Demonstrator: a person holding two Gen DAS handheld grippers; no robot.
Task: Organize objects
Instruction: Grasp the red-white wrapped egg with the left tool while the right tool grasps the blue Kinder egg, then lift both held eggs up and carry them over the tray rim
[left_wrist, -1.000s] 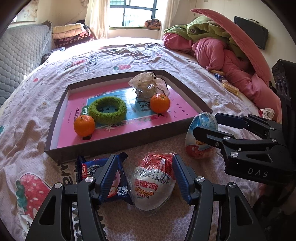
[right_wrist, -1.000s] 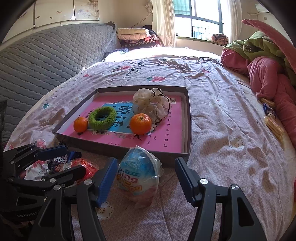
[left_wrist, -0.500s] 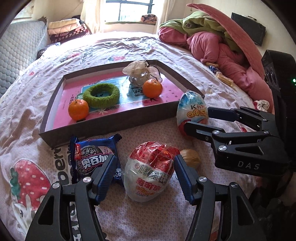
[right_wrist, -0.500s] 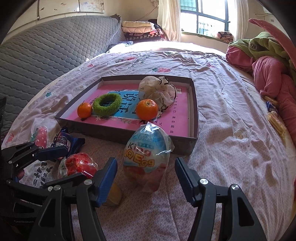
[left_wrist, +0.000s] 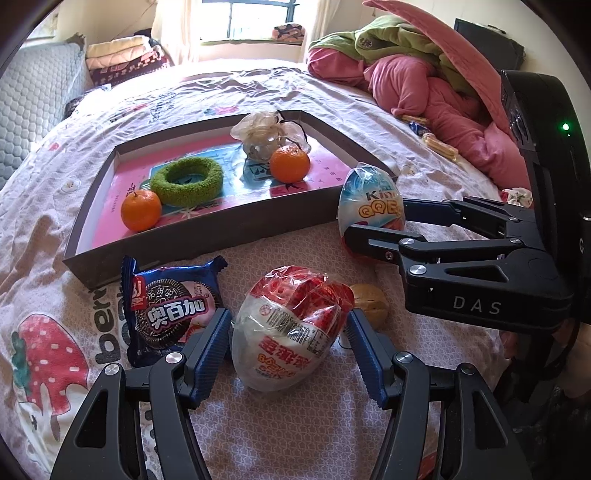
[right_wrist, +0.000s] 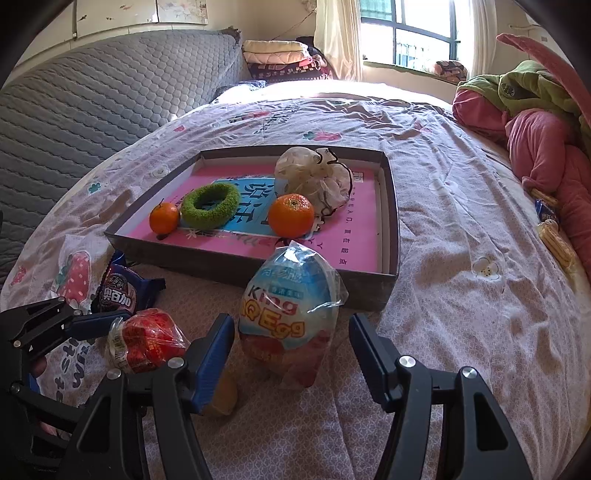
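The left gripper has its blue-padded jaws spread around a red-and-white egg-shaped snack in crinkly clear wrap, which lies on the pink patterned bedspread; whether the pads actually touch the wrapper cannot be told, though they sit very close on both sides. The right gripper is likewise spread wide, its jaws flanking a blue-and-white egg-shaped snack in clear plastic that stands upright on the bedspread with visible gaps to both pads. That blue egg stands just in front of the near wall of a shallow dark cardboard tray with a pink printed floor. Inside the tray lie a small orange mandarin at the left, a fuzzy green ring beside it, a larger orange mandarin toward the middle, and a cream mesh drawstring pouch behind that fruit. On the bedspread outside the tray, a dark blue cookie packet with a sandwich biscuit printed on it lies left of the red egg, and a tan walnut-like lump sits just right of it. A heap of pink and green bedding rests at the far right of the bed.
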